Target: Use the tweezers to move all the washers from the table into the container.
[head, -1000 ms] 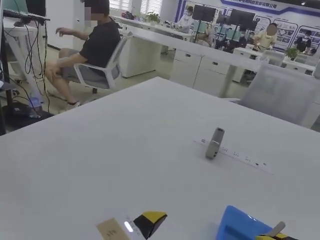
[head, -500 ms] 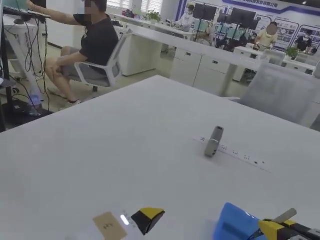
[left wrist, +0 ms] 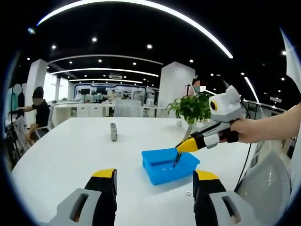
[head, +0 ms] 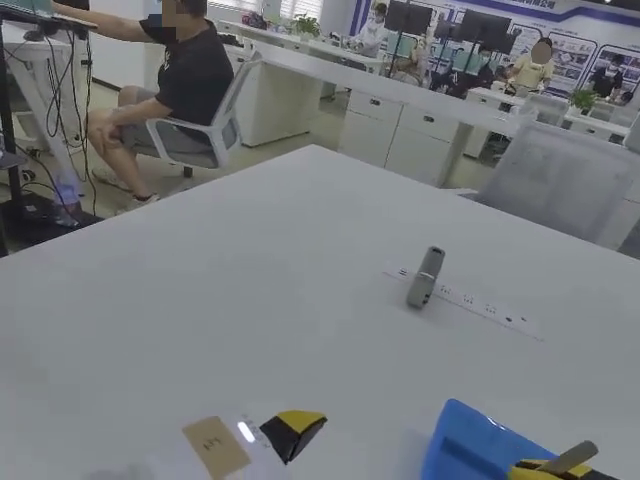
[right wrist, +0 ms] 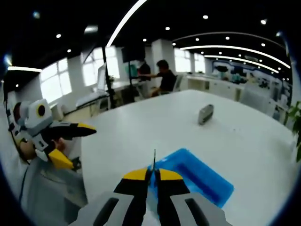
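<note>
A blue container (left wrist: 169, 165) sits on the white table (left wrist: 70, 155). In the left gripper view my right gripper (left wrist: 188, 145) is shut on the tweezers (left wrist: 177, 159), whose tips point down into the container. One small washer (left wrist: 188, 192) lies on the table just in front of the container. My left gripper (left wrist: 155, 174) is open and holds nothing, a little short of the container. In the right gripper view my right gripper (right wrist: 153, 175) pinches the tweezers (right wrist: 154, 160) over the container (right wrist: 197, 178). In the head view the container (head: 470, 448) lies at the bottom edge between the two grippers.
A grey oblong device (head: 425, 277) lies mid-table beside a row of flush sockets (head: 470, 302). A potted plant (left wrist: 192, 107) stands past the container. A person sits on a chair (head: 205, 135) beyond the table's far left corner. White desks stand behind.
The seated person in the back has stretched an arm out to a desk. The head camera has shifted slightly. Both grippers stay about where they were by the container.
</note>
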Tool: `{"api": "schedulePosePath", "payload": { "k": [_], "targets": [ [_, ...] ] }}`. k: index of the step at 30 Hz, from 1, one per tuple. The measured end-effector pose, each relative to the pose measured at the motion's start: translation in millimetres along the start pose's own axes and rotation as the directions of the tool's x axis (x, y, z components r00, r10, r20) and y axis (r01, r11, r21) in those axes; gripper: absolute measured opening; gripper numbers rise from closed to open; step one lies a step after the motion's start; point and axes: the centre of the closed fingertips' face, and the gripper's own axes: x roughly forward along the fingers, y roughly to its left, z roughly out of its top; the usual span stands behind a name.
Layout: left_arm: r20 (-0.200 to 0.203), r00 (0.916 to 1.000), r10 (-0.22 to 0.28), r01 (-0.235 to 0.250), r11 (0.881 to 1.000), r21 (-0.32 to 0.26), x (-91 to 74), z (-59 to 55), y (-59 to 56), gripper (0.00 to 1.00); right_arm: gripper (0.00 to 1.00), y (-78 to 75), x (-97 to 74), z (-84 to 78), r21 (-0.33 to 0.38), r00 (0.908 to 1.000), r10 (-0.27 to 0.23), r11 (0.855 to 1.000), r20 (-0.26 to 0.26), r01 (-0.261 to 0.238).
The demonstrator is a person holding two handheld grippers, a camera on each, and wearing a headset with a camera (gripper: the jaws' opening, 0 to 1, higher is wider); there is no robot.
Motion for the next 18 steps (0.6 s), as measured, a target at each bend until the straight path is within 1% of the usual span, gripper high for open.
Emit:
{"api": "schedulePosePath", "payload": {
  "k": [4, 6, 9, 11, 14, 18],
  "targets": [
    [-0.003, 1.0, -0.003, 0.003, 1.0, 0.002, 0.3, -0.5, -0.6, 0.65, 0.03, 6.2, -0.1, -11.8, 0.017, 0.9995, 0.023, 1.0, -0.02, -0.023],
    [-0.004, 1.0, -0.005, 0.005, 1.0, 0.003, 0.6, -0.5, -1.0, 0.65, 0.03, 8.6, 0.1, -16.6, 0.026, 0.9994, 0.023, 0.999, -0.026, -0.022],
    [-0.003, 1.0, -0.004, 0.004, 1.0, 0.002, 0.6, -0.6, -0.9, 0.65, 0.03, 13.2, 0.3, -29.4, 0.041, 0.9982, 0.035, 0.999, -0.05, -0.033],
    [-0.003, 1.0, -0.003, 0.003, 1.0, 0.002, 0.6, -0.6, -0.4, 0.65, 0.03, 15.3, -0.1, -37.1, 0.043, 0.9968, 0.038, 0.998, -0.07, -0.035],
    [-0.004, 1.0, -0.005, 0.005, 1.0, 0.002, 0.8, -0.9, -0.5, 0.65, 0.03, 15.5, -0.9, -45.0, 0.055, 0.9959, 0.038, 0.998, -0.083, -0.034],
    [-0.004, 1.0, -0.006, 0.006, 1.0, 0.002, 0.8, -1.0, -0.5, 0.65, 0.03, 17.3, -0.5, -57.5, 0.047, 0.9923, 0.032, 0.999, -0.12, -0.027]
  ]
}}
